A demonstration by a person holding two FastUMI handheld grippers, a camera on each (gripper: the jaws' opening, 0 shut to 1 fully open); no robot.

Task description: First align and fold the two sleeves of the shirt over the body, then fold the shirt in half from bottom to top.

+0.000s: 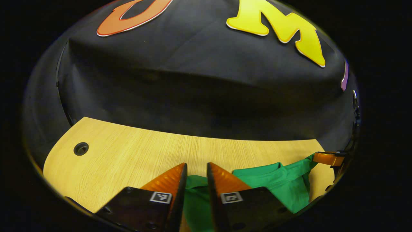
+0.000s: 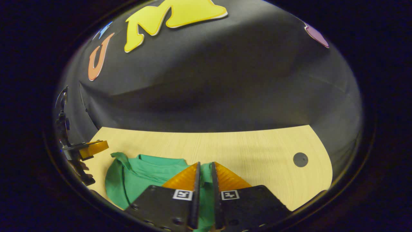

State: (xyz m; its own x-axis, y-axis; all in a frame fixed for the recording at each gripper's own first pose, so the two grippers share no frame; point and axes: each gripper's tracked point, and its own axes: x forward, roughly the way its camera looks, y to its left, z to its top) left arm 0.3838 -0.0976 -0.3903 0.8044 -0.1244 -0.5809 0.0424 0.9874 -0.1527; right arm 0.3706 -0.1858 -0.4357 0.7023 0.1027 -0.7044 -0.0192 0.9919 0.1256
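Note:
A green shirt (image 1: 283, 183) lies bunched on the wooden table (image 1: 128, 154) near its front edge. In the left gripper view, my left gripper (image 1: 196, 164) is shut on a fold of the shirt, and green cloth fills the narrow gap between its fingers. The right gripper (image 1: 325, 158) shows at the far right, beyond the shirt's other end. In the right gripper view, my right gripper (image 2: 205, 163) is shut on the shirt (image 2: 141, 174), with cloth pinched in the slim gap. The left gripper (image 2: 93, 148) shows at the far left.
The pale wooden table (image 2: 257, 151) runs back to the black cloth wall. A round cable hole (image 1: 80, 148) sits near the table's far left corner, and another cable hole (image 2: 300, 159) lies toward the right end.

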